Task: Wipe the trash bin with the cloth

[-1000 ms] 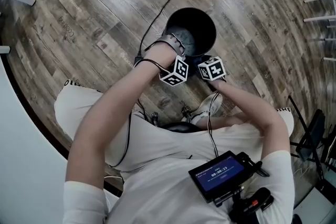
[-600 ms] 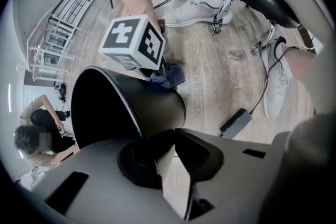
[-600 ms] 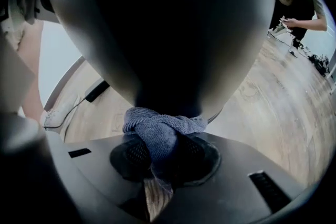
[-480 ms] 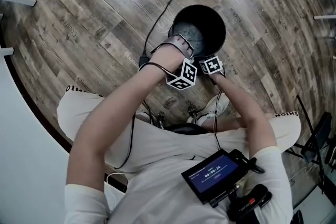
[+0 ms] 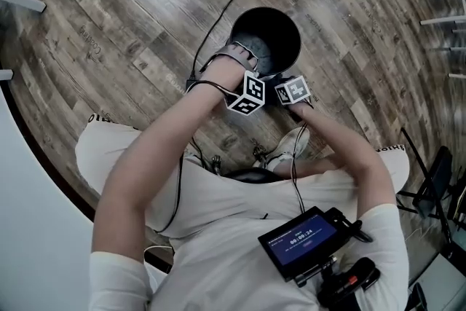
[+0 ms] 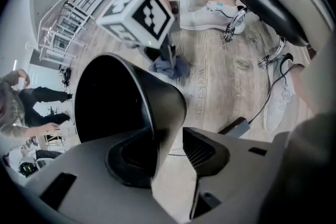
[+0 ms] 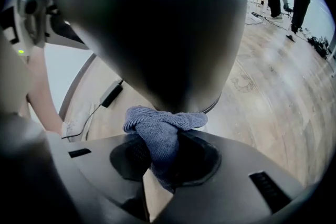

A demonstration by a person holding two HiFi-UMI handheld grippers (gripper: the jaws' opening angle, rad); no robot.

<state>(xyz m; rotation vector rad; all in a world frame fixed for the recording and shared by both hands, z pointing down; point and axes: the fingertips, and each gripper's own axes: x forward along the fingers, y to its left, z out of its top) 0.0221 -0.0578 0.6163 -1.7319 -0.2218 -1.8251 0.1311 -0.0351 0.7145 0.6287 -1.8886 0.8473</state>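
Black trash bin [image 5: 271, 31] stands on the wood floor [image 5: 116, 25], just in front of the person's knees. Left gripper [image 6: 170, 145] straddles the bin's near rim. Its jaws have just been opening and now stand apart, with the bin wall between them and a gap on the outer side. Right gripper [image 7: 163, 153]: jaws clamped on a blue-grey cloth [image 7: 160, 131], which presses against the bin's outer wall near its base.
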